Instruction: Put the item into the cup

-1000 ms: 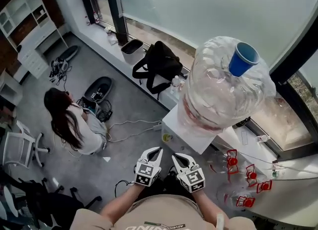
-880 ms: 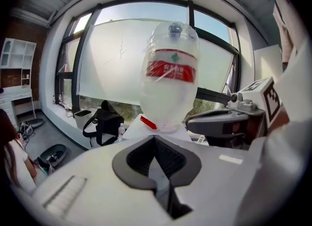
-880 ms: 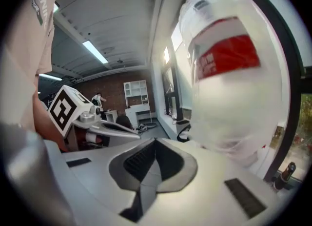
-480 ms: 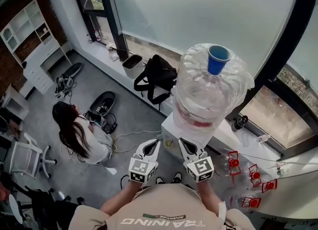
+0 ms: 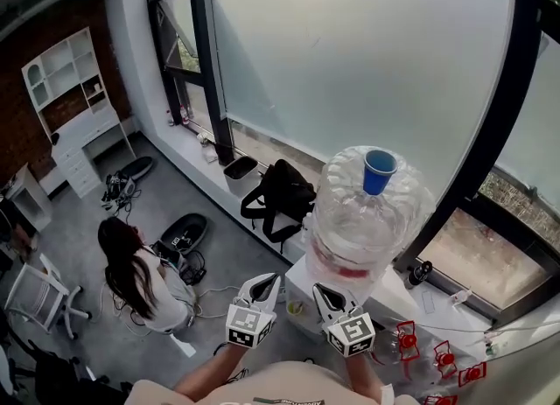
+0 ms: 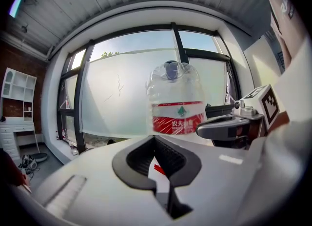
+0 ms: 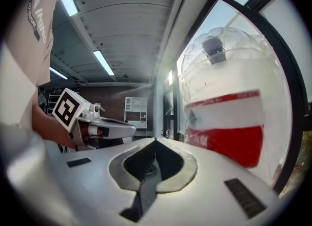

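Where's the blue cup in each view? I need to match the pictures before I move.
Head view: the blue cup is right of centre, on top of the water jug.
Left gripper view: upper centre, dark, on the jug's top.
Right gripper view: upper right, greyish, on the jug's top.
Shared landmark: the jug's red label, below the cup in every view.

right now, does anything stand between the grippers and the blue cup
Nothing visible does. The blue cup sits atop the water jug, above the left gripper and right gripper, open air between.
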Motion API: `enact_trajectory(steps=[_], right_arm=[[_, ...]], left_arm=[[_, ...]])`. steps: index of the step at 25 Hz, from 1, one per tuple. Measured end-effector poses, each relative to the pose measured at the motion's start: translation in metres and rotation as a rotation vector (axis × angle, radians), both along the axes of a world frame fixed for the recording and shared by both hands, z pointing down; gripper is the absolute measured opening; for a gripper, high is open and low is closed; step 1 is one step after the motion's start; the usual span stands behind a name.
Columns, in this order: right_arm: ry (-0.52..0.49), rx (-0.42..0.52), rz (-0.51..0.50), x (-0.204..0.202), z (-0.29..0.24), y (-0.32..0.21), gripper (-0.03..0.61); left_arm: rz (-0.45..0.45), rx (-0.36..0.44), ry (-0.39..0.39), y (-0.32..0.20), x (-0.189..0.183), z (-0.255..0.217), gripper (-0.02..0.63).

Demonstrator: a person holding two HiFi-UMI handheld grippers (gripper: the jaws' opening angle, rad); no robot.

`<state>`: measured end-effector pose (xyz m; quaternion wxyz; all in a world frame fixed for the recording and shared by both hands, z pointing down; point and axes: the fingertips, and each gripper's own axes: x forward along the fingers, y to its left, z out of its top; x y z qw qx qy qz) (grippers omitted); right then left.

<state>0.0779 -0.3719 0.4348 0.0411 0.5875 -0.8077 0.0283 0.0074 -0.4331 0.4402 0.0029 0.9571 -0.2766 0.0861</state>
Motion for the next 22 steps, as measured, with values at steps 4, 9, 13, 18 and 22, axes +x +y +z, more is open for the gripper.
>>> enact_trajectory(steps=[4, 9, 13, 18, 22], right_arm=[[0.018, 0.023, -0.014, -0.003, -0.007, -0.011, 0.011], [0.016, 0.019, -0.036, -0.018, -0.007, -0.011, 0.011], [0.026, 0.020, -0.031, -0.021, -0.012, -0.010, 0.011], [0.031, 0.035, -0.025, -0.014, -0.019, -0.021, 0.011], [0.030, 0.025, -0.010, -0.006, -0.018, -0.018, 0.011]], left_arm=[[-0.005, 0.031, -0.002, -0.009, -0.001, -0.005, 0.009], [-0.007, 0.004, -0.015, -0.004, -0.011, 0.003, 0.009], [0.002, -0.001, -0.028, 0.001, -0.013, 0.007, 0.009], [0.001, -0.001, -0.008, -0.006, -0.008, 0.004, 0.008], [0.011, -0.004, -0.017, -0.004, -0.001, 0.005, 0.008]])
